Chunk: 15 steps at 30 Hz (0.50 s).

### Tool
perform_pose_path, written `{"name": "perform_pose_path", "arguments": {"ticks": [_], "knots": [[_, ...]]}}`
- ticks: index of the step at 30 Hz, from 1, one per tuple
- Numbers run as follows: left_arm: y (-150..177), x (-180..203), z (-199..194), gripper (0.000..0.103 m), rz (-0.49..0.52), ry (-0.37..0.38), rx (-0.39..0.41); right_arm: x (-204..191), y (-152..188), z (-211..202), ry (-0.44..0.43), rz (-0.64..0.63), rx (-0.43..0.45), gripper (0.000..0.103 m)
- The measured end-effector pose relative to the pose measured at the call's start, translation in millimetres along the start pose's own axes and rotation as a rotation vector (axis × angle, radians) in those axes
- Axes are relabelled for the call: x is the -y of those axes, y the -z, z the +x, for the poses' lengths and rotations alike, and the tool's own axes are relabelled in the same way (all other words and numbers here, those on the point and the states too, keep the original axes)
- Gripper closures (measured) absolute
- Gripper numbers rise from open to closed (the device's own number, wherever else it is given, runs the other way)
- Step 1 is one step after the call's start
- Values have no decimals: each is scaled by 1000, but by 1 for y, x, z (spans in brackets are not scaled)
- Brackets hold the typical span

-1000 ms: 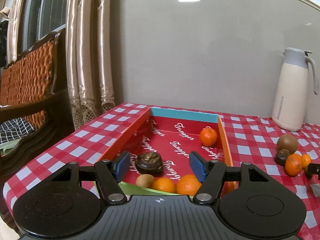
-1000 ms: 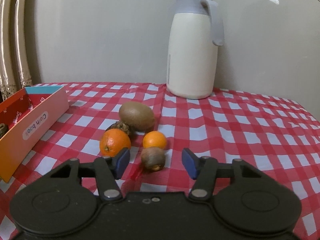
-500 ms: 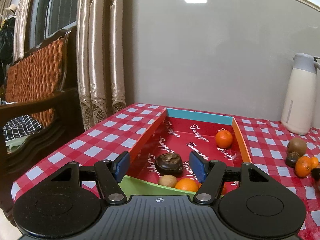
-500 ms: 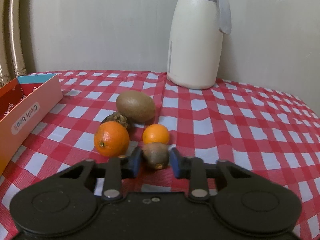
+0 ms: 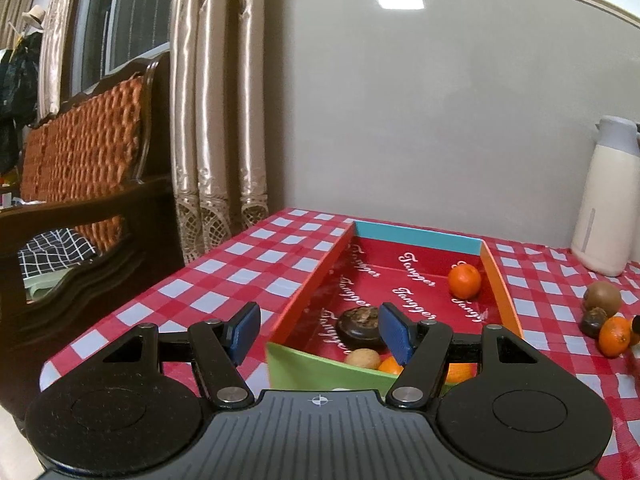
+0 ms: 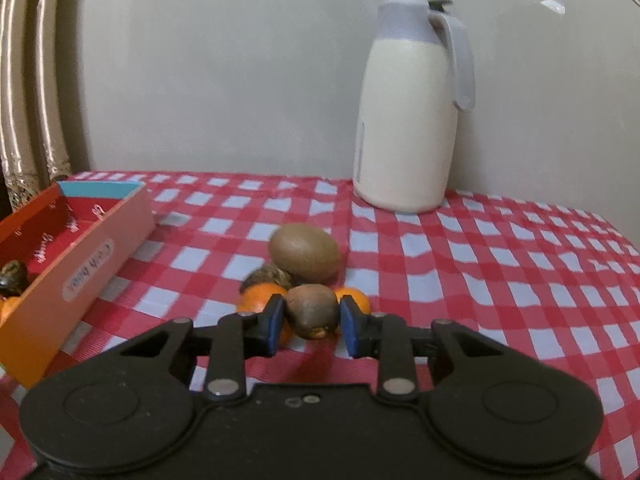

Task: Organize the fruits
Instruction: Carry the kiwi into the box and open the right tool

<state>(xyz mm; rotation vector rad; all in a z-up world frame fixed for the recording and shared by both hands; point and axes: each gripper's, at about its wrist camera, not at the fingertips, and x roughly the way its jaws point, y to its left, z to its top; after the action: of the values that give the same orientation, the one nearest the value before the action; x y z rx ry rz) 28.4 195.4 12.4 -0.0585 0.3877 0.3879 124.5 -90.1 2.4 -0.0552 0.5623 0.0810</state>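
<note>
The task is judged to be about half done. In the left wrist view, several fruits are already seen inside the red cardboard box (image 5: 400, 272) at the centre of the frame: a small orange (image 5: 464, 280) near the far right corner, a dark wrinkled fruit (image 5: 358, 322) in the middle, and a pale brown fruit (image 5: 362, 359) with two more oranges, partly hidden, at the near end. The left gripper (image 5: 320, 334) is held before the box with its jaws spread, and nothing is between them. In the right wrist view, a small brown kiwi-like fruit (image 6: 312, 310) is pinched between the blue pads of the right gripper (image 6: 310, 320), just below the centre of the frame; whether it is lifted off the checked tablecloth (image 6: 500, 280) cannot be told. Four fruits are left outside the box: a larger kiwi (image 6: 305, 252) behind it, a dark fruit (image 6: 266, 274) just beside that kiwi, and two oranges, one (image 6: 258, 296) behind the left pad and one (image 6: 356, 298) behind the right pad. A cream thermos jug (image 6: 408, 120) stands at the upper right, near the wall. The gripped fruit is still to be carried to the box at the left edge.
</note>
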Motion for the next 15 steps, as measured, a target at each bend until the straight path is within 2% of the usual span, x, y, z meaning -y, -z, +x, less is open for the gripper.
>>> {"name": "perform_pose_path", "arguments": {"ticks": [7,15], "knots": [[-1,-15,-6,38,-8,-23,6,-17,-8,-10,-35,-6,33,75],[-1,-43,-10,38,-22,-65,6,-58,-16,-25,-118,-50,96,75]]}}
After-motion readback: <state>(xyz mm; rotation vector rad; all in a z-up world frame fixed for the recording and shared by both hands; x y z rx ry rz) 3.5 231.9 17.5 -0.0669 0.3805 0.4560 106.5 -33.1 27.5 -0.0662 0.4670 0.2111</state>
